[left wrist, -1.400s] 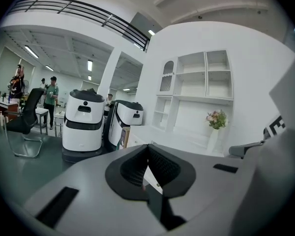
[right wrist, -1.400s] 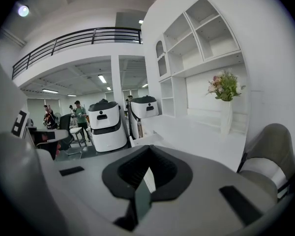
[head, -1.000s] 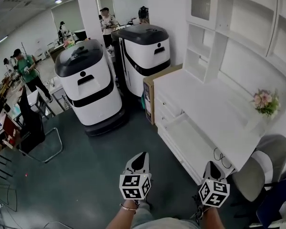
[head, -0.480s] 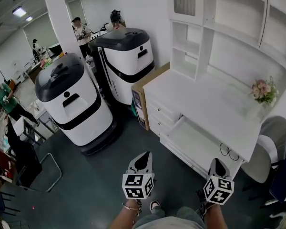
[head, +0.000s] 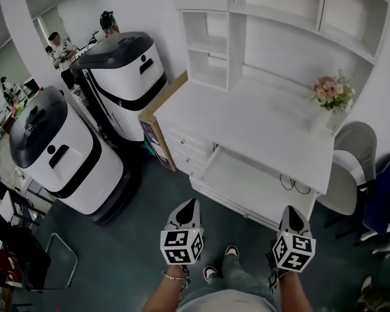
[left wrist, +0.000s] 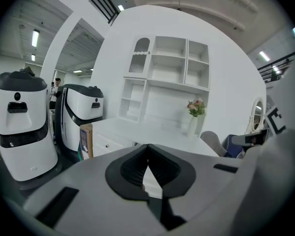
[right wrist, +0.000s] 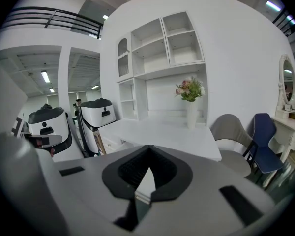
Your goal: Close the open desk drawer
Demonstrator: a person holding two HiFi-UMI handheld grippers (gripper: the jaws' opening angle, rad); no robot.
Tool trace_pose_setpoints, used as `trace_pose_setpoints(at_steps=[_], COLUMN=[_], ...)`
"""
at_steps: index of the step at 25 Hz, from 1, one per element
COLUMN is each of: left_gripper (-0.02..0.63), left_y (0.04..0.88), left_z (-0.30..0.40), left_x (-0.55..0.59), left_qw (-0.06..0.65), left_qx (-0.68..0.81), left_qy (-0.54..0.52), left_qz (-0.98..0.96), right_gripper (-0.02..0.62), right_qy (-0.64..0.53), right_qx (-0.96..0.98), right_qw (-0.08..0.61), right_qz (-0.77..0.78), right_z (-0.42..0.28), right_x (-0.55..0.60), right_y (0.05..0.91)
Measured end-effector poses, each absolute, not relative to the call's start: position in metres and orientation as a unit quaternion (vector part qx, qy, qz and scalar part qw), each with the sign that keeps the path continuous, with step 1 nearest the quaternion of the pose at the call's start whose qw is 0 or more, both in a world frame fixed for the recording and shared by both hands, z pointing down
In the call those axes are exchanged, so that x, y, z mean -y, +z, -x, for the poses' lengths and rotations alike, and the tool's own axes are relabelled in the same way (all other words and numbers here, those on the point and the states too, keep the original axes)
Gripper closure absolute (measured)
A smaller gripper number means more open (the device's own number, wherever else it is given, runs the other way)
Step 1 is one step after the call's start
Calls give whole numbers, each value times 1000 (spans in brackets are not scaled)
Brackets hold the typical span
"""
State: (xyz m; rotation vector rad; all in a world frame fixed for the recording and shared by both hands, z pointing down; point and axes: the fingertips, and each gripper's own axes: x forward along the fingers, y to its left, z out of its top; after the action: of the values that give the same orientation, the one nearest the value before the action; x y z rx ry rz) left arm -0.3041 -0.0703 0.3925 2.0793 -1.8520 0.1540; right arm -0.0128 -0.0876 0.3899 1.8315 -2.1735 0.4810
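Before open drawer (head: 247,184): left gripper (head: 189,205), right gripper (head: 290,210), jaws together

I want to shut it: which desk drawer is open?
The wide drawer under the middle of the desktop, pulled out with its white bottom showing. The small drawers stacked left of it sit flush.

drawer (head: 250,177) is seen open, pulled well out from under the top of the white desk (head: 247,125). it is white, wide and shallow, held level, with its long front panel turned away from the desk. it is set just beside the stack of small closed drawers (head: 182,149), at the same height.
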Motion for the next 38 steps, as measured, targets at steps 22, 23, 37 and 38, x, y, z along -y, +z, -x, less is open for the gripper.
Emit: trace_pose_setpoints(at_steps=[22,23,37,38], left_gripper=[591,591,589,589], left_y=[476,483,552,552], left_z=[256,255,246,246], left_x=[100,99,89,90], left_qw=[212,214,238,238], left_qx=[593,589,562,562], left_qy=[156,162,206,205], left_qz=[-761,-762,-765,-765], right_gripper=[589,589,588,588], right_qy=[256,262,305,305], right_qx=[683,680,651,649], right_qw=[155,158,186,188], right_qz=[-666,-666,-670,-671], right_z=[-25,-25,-26,-26], right_x=[55,51,31,31], right_y=[489,497,578,580])
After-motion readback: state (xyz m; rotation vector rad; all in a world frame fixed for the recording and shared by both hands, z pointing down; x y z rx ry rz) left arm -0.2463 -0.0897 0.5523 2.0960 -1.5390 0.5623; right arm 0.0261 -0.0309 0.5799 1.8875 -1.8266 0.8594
